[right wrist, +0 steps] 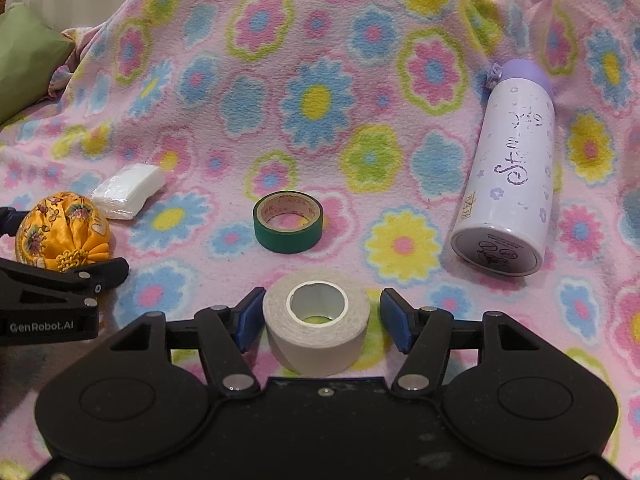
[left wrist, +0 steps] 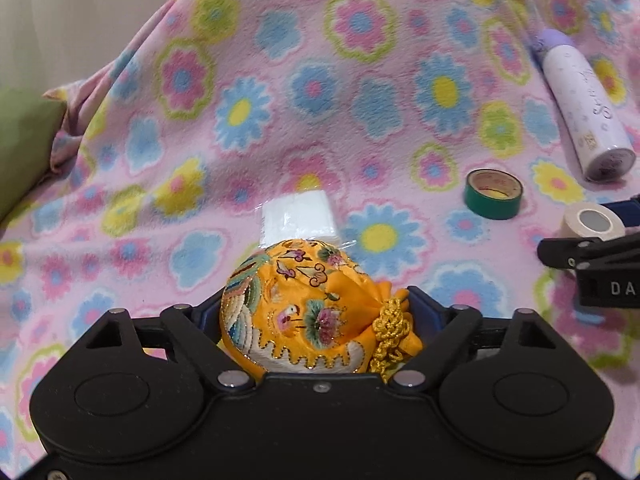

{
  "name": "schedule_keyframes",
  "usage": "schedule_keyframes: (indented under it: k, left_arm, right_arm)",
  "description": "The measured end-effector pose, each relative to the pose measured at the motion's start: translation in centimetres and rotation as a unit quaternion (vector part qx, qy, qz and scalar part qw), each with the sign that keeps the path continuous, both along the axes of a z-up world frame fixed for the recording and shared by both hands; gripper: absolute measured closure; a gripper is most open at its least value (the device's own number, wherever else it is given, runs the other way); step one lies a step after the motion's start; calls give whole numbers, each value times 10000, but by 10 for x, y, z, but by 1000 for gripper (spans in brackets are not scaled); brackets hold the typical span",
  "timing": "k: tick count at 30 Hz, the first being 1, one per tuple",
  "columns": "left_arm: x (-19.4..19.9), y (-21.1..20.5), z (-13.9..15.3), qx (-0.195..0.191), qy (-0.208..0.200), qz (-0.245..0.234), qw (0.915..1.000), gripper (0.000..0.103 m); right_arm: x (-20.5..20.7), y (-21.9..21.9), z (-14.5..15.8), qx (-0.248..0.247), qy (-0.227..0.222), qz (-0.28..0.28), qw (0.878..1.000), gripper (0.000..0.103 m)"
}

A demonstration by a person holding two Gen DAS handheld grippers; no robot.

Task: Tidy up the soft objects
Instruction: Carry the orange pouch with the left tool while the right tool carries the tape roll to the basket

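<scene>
Two rolls of tape are lying on the flowered blanket [right wrist: 360, 60]: one green tape roll [right wrist: 288, 222] out in the middle, and one beige tape roll [right wrist: 316, 320] sitting between the blue pads of the right gripper [right wrist: 320, 318]. That claw is standing released around the roll, a sliver of blanket showing on each side between pad and roll, so nothing is being gripped there. One embroidered orange pouch [left wrist: 308, 308], knotted with a gold cord, is sitting between the fingers of the left gripper [left wrist: 312, 312]; the pouch is filling the space from finger to finger, but its bulk is hiding the pads, so I cannot tell whether the claw is pressing on it or only framing it. One white packet [left wrist: 298, 218] in clear wrap is lying just beyond the pouch, its near edge hidden behind the pouch in the left wrist view and showing just beside it in the right. One white bottle with a purple cap [right wrist: 512, 176] is lying on its side at the right, base toward the cameras, well apart from both rolls. One green cushion [right wrist: 28, 60] is poking in at the far left, where the blanket's edge is bunching into folds. Open blanket is stretching wide behind the green roll and between it and the packet; the two grippers are working side by side, the left one's finger reaching near the beige roll.
</scene>
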State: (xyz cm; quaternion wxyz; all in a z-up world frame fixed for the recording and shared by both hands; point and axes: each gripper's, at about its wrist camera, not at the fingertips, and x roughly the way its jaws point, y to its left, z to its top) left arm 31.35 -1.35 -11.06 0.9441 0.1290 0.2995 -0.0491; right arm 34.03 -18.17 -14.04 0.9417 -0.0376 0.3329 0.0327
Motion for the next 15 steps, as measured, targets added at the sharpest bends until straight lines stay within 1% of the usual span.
schedule_keyframes:
  k: [2,5,8,11,13,15]
  left_arm:
    - [-2,0,1,-9,-68,-22,10000,21]
    - [-7,-1,4,44,-193,10,9998,21]
    - [-15,-3,8,132,-263,34,9996,21]
    - [-28,-3,15,170,-295,-41,9994,21]
    - [-39,-3,23,221,-347,-62,9991,21]
    - [-51,-1,36,164,-391,-81,9991,21]
  right_arm:
    - [-2,0,1,-11,13,-14,10000,47]
    - [-6,2,4,-85,59,1,9999,56]
    - [-15,3,10,-193,105,-57,9997,56]
    - [-28,0,18,-209,83,-137,9997,56]
    - [-38,-3,25,-208,20,-216,9995,56]
    - [-46,-7,32,-212,-24,-270,9994,56]
